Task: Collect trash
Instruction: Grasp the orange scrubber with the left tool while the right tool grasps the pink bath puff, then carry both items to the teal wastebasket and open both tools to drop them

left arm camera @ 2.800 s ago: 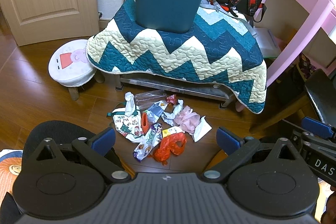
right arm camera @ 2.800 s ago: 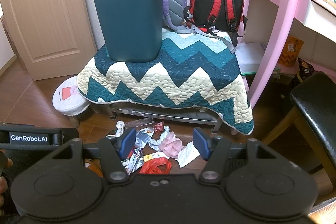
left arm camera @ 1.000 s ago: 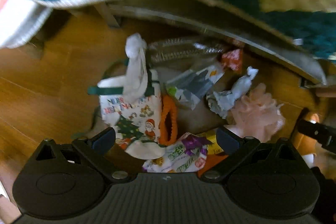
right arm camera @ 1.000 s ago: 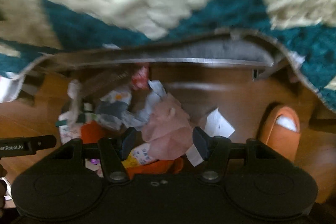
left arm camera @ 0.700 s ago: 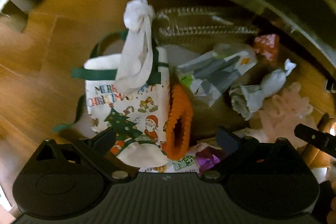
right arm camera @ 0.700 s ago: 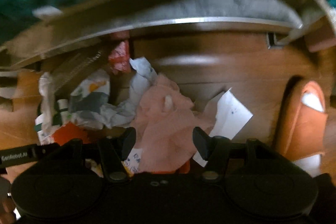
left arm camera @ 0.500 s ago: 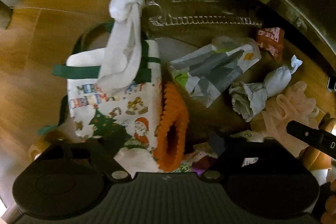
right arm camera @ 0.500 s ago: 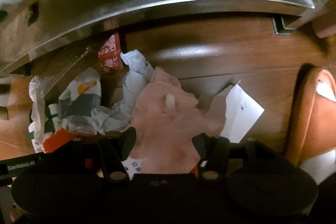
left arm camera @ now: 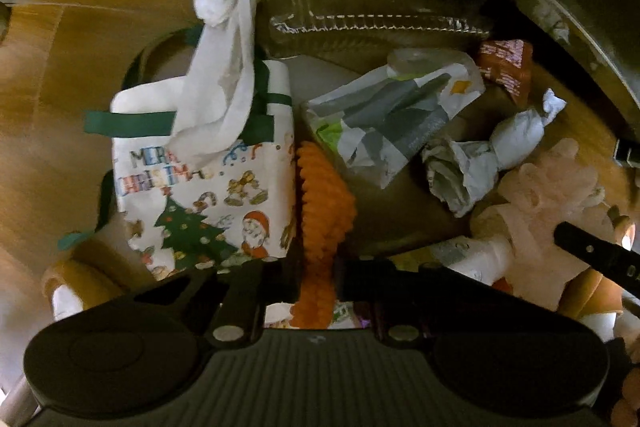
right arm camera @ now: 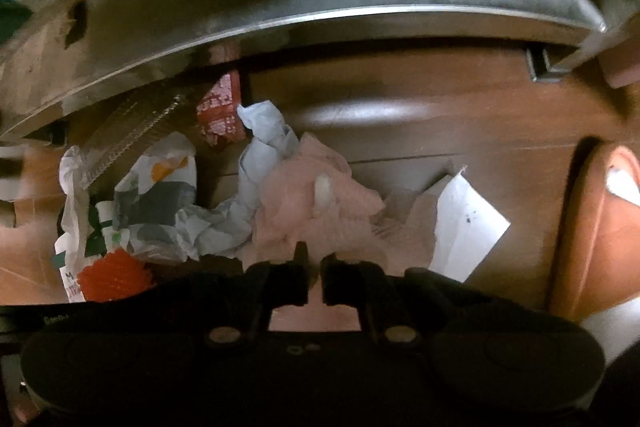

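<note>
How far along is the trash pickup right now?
Nothing looks collected yet. In hand: the left gripper is closed on the orange ruffled piece, the right gripper on the pink tissue. Left on the floor: Christmas bag, clear container, crumpled wrapper, white paper.

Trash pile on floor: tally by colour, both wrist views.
White or printed paper and bags: 5
Orange ruffled piece: 1
Pink mesh puff: 1
Red wrapper: 1
Clear plastic tray: 1
Total: 9 visible; more may be hidden.
</note>
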Demonstrator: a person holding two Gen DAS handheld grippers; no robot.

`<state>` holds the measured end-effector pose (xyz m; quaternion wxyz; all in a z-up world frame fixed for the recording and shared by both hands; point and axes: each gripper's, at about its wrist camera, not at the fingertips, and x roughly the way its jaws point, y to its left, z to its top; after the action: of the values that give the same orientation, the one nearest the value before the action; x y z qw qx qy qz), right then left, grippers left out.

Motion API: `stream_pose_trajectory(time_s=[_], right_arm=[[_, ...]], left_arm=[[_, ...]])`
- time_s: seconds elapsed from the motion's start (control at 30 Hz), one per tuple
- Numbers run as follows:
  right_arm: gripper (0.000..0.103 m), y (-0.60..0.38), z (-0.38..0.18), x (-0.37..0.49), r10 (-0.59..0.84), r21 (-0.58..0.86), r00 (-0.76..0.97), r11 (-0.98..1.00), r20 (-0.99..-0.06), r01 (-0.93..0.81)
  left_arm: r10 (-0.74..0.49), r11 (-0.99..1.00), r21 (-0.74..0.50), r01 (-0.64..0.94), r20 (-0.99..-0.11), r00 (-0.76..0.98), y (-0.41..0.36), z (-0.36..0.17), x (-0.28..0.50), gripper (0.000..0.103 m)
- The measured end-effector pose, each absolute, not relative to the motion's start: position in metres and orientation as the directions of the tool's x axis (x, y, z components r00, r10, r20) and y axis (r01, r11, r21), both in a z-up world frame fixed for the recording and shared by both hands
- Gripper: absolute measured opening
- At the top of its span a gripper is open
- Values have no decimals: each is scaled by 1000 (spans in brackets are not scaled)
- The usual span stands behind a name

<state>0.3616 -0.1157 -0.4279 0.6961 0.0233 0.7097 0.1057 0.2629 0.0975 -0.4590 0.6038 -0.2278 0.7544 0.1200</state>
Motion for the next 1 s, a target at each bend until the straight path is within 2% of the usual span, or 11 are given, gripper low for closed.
stream_pose_trajectory(time_s=[0.23,0.57,0.77,1.0], right_arm=[[4,-126,-364,346,201,198,21,975,-979,-106],[3,-140,-228,299,276,239,155,945,-948,-222],[3,-146,-130,260,358,247,278,898,-892,-364],[3,-150,-16,223,440,177,455,841,-774,-512]], left_arm=[[-212,841,-113,-530,-968,-131,103,-399,254,12],[-199,825,-213,-524,-976,84,108,-256,231,12],[-172,836,-292,-466,-944,283,101,-152,196,12],[-118,854,-341,-393,-863,491,97,-39,174,12]])
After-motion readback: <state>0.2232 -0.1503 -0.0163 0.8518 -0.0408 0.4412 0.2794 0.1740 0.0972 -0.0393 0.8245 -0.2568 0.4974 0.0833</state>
